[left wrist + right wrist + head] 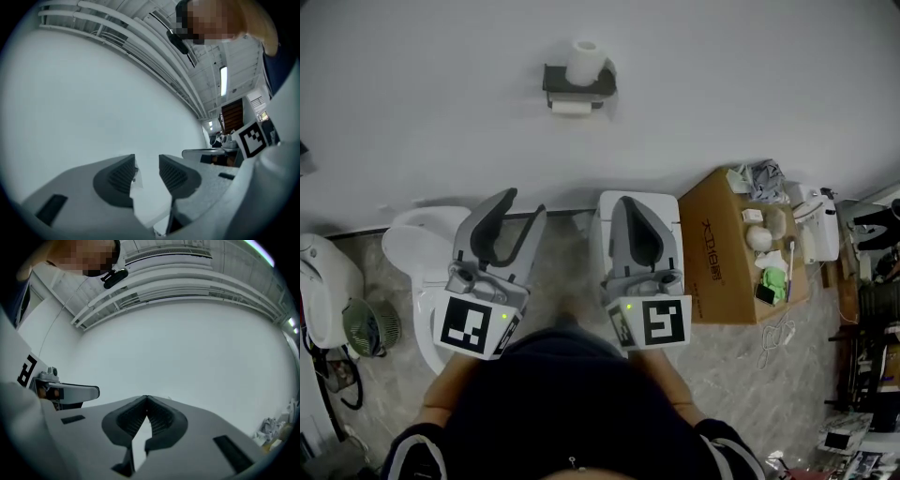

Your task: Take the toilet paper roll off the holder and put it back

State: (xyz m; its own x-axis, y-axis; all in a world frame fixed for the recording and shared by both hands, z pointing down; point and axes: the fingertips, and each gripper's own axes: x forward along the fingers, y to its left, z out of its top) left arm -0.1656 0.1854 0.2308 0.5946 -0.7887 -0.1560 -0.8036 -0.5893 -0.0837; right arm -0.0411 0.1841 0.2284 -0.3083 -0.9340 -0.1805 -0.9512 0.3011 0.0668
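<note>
In the head view a white toilet paper roll (585,62) stands upright on top of a dark wall holder (578,86), and a second white roll (572,107) hangs under it. Both grippers are held low near my body, well short of the wall. My left gripper (523,203) is open with nothing between its jaws; in the left gripper view (147,164) it faces the bare white wall. My right gripper (625,201) is shut and empty, its pads meeting in the right gripper view (146,399).
A white toilet bowl (412,244) sits below the left gripper and a white box-like unit (671,211) below the right one. A cardboard box (722,253) with several small items stands to the right. A small fan (370,326) and clutter line the floor's edges.
</note>
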